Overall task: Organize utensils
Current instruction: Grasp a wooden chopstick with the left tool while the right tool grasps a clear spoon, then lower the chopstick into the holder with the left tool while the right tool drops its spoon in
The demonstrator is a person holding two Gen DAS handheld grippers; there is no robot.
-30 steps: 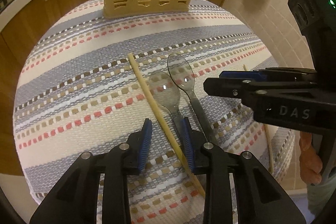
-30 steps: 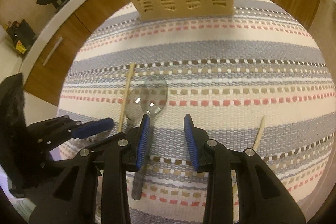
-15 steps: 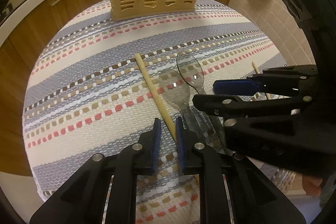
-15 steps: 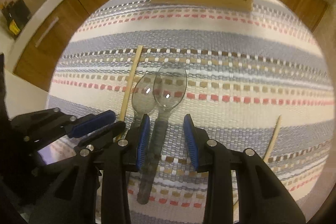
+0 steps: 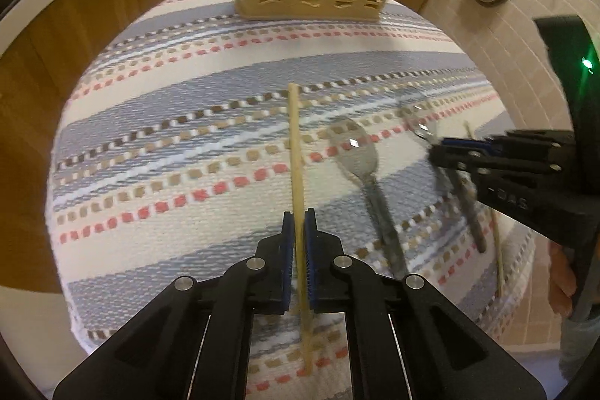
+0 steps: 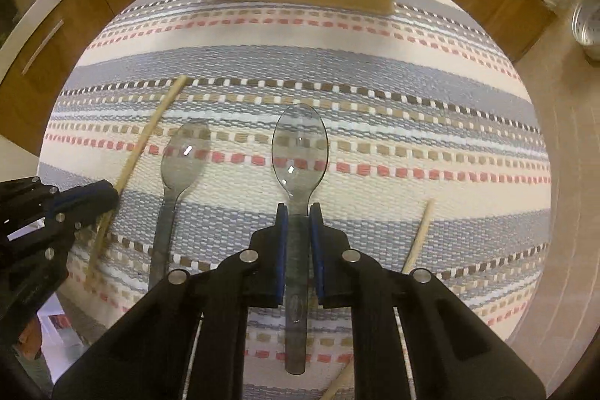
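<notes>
Faintly, "DAS" on right tool (image 5: 446, 152)

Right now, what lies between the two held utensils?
The right wrist view shows a second clear spoon lying between the held chopstick and the held spoon.

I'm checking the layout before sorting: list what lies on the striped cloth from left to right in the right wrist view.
left gripper → wooden chopstick → free clear spoon → gripped clear spoon → second chopstick
</notes>
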